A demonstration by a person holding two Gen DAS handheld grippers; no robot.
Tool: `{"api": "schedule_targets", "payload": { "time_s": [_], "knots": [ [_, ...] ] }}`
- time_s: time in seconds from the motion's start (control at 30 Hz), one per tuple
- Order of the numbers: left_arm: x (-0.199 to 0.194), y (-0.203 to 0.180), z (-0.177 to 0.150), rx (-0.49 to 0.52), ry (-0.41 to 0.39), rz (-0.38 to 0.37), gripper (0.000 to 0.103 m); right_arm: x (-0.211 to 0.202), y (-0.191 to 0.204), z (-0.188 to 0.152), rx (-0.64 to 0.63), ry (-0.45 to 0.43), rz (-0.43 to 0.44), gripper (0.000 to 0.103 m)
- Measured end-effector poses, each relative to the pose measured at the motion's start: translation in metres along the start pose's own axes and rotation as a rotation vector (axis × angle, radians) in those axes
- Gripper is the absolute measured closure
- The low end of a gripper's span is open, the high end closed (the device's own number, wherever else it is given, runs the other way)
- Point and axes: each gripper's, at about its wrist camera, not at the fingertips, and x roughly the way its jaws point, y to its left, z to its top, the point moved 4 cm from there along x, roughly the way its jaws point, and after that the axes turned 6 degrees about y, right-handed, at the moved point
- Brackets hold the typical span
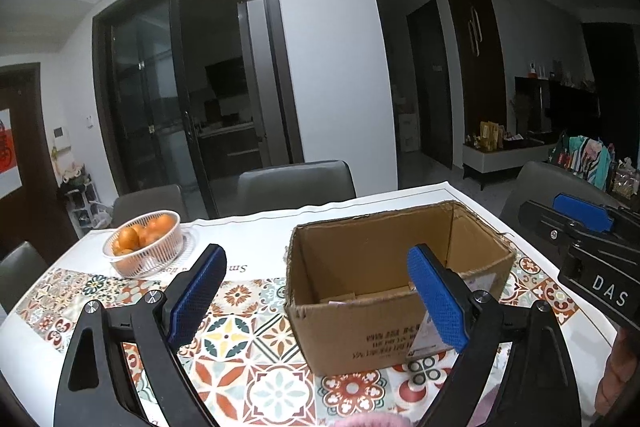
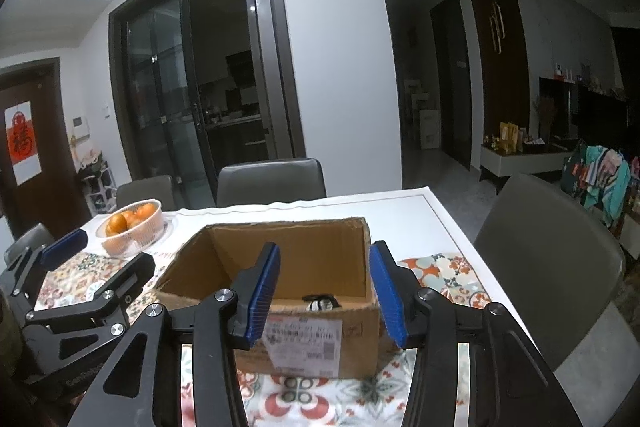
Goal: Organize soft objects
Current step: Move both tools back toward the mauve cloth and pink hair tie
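Left gripper and right gripper, fingers spread and empty, near an open box; fruit basket far left.

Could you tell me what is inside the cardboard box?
A small black-and-white item lies on the floor of the cardboard box; the near wall hides the rest.

Left gripper spread wide before open cardboard box — orange basket far left
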Motion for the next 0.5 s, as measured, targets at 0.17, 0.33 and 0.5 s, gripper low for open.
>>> {"api": "schedule_targets", "payload": {
  "time_s": [0.17,0.33,0.5],
  "knots": [
    [-0.023,0.001,-0.01,0.016,-0.028,0.033,0.008,-0.015,0.002,-0.01,0.015,0.001,0.009,0.049],
    [-0.043,0.001,-0.021,0.024,-0.049,0.055,0.006,-0.029,0.001,-0.018,0.035,0.002,0.017,0.049],
    [-0.058,-0.004,-0.035,0.017,-0.048,0.052,0.006,-0.042,-0.004,-0.029,0.035,-0.007,-0.005,0.049]
  ]
}}
